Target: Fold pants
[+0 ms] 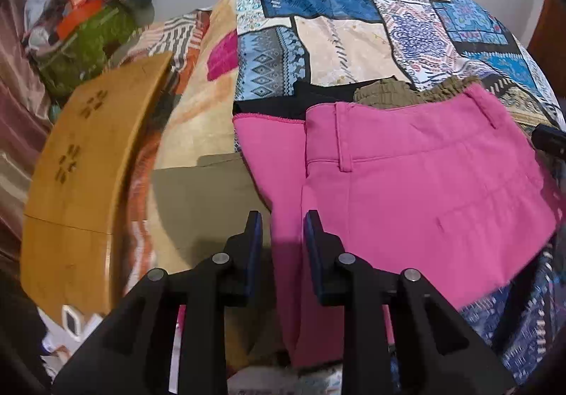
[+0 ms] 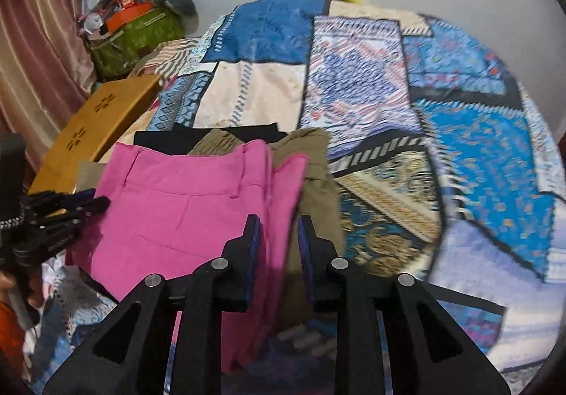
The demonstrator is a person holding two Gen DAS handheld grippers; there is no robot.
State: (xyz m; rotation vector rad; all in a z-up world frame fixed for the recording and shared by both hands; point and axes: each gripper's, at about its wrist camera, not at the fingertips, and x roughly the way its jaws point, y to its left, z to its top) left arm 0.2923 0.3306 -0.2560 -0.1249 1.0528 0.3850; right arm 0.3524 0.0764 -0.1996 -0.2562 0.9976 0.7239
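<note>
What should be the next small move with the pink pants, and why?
Probably lower both tongs, left and right, onto the near part of the pink pants and close on it. Both tongs are open and hold nothing, and the pants lie on other clothes on the patchwork bedspread, apparently only partly folded.

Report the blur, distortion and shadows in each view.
Left wrist: fisheye bends the wooden board into an arc; pink pants sharp, with the left gripper shadowing their edge. Right wrist: patchwork quilt smeared by motion blur at right; dark vignette in every corner.
</note>
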